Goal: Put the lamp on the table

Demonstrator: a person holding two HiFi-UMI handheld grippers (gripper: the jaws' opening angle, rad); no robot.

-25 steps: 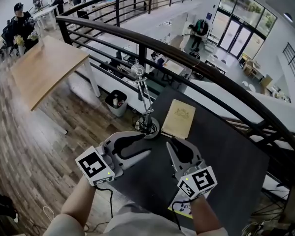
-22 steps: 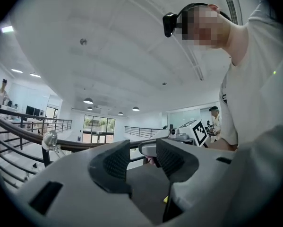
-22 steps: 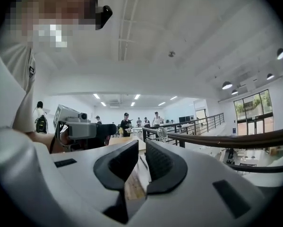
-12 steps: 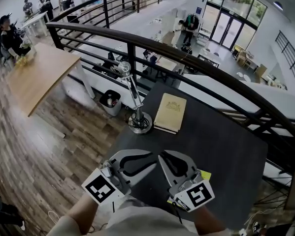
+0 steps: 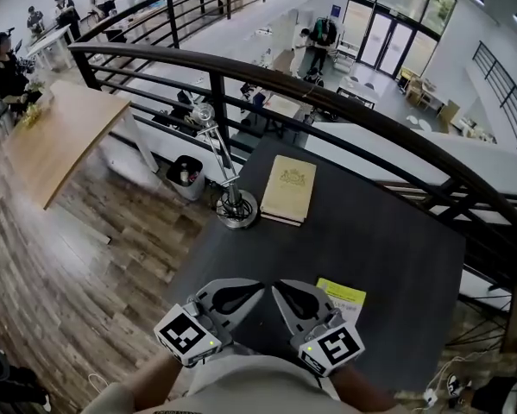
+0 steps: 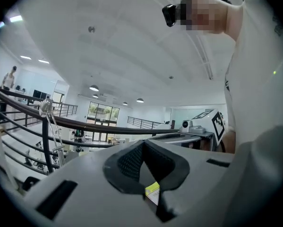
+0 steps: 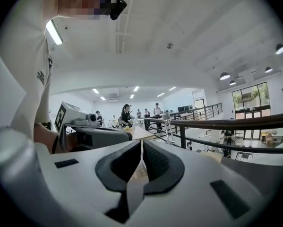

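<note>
The silver desk lamp [image 5: 226, 179] stands upright on its round base at the far left corner of the dark table [image 5: 387, 248]. Nothing touches it. It also shows in the left gripper view as the lamp [image 6: 50, 126] at the left, and small in the right gripper view as the lamp [image 7: 169, 128]. My left gripper [image 5: 259, 290] is shut and empty, held close to my body over the table's near edge. My right gripper [image 5: 278, 287] sits beside it. Its jaws are closing, down to a sliver, with nothing between them.
A tan book [image 5: 289, 190] lies right of the lamp's base. A yellow-and-white paper [image 5: 340, 300] lies by the right gripper. A dark railing [image 5: 344, 115] curves behind the table. On the wooden floor to the left stand a wooden table [image 5: 59, 136] and a bin [image 5: 183, 175].
Both grippers have drawn back from the lamp toward my body. The left jaws went from wide open to shut, and the right jaws narrowed. The lamp stays in place.
</note>
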